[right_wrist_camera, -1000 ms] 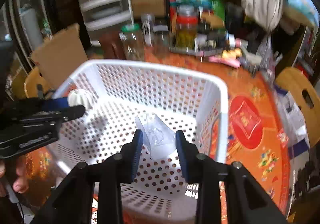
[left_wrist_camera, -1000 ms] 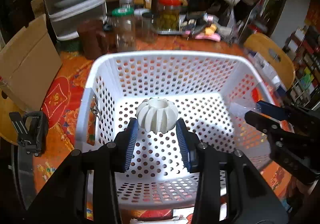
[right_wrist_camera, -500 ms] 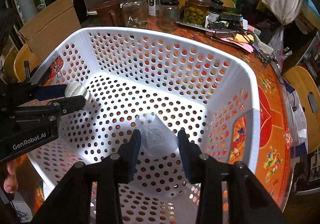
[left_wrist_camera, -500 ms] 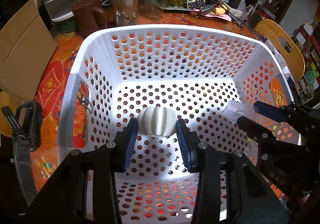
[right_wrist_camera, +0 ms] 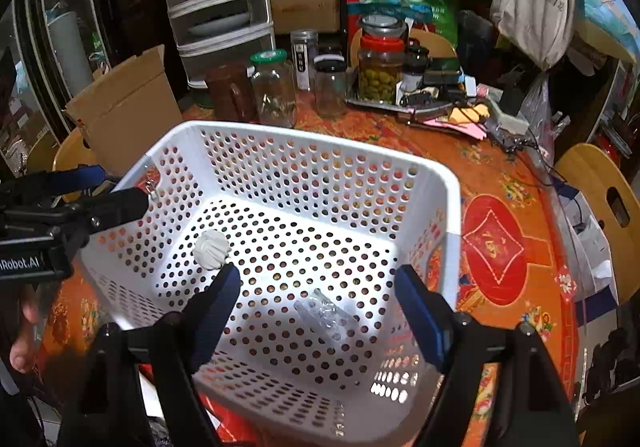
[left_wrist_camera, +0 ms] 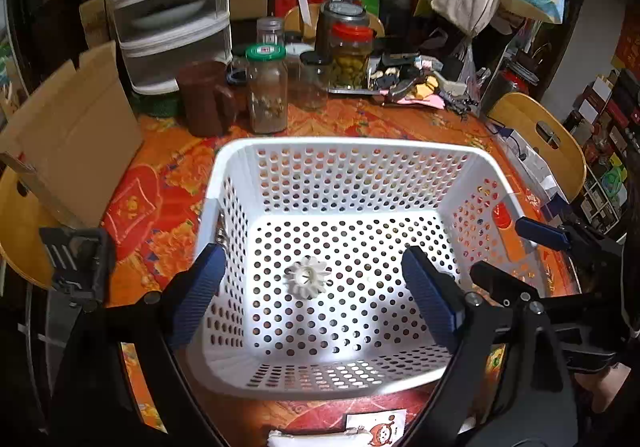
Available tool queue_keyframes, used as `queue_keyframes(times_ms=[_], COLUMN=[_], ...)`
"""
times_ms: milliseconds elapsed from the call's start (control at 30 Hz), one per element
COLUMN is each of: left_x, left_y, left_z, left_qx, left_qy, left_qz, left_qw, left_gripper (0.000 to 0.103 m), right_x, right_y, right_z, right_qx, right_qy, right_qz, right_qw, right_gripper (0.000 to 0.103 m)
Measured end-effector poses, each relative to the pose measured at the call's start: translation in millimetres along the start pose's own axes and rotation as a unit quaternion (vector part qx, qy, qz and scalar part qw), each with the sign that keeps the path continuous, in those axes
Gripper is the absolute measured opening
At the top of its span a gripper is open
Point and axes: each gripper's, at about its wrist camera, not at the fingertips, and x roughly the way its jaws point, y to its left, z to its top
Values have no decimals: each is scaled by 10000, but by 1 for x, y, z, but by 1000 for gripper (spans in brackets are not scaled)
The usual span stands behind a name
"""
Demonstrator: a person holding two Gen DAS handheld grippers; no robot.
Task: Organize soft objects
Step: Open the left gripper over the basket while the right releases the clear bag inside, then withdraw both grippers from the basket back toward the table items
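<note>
Both grippers, left gripper point(left_wrist_camera: 312, 283) and right gripper point(right_wrist_camera: 318, 305), opening wide over basket point(left_wrist_camera: 344, 145); white ball point(left_wrist_camera: 307, 277) and clear piece point(right_wrist_camera: 326, 313) lying loose inside.

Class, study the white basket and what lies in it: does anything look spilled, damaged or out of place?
Nothing stands out. The white ribbed ball and the clear plastic piece lie apart on the basket floor, nothing spilled or broken.
</note>
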Motion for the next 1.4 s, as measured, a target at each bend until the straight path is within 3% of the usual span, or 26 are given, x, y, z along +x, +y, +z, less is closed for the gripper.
queue_keyframes(times_ms=[200, 500, 800, 1133, 1400], left_x=[-38, -132, -203, -218, -174], left_y=[-4, 11, 17, 35, 50], left_z=[-16, -94, -169, -246, -274], left_qx=[254, 196, 157, -121, -325], left_qy=[-354, -1443, -2149, -2361, -1889], left_qz=[60, -51, 30, -25, -13], left_qw=[9990, 9893, 9765, 9717, 9815], left_gripper=[89, 100, 103, 103, 103], right_x=[-31, -95, -151, -161, -154], right_y=[-1, 13, 41, 38, 37], right_z=[-14, -76, -137, -202, -233], right_qx=[137, 15, -27, 290, 304], right_qy=[-328, -1149, -1846, -1953, -1906], right_qz=[258, 246, 413, 215, 247], right_qw=[9990, 9931, 9819, 9801, 9809], right_gripper=[101, 102, 103, 103, 103])
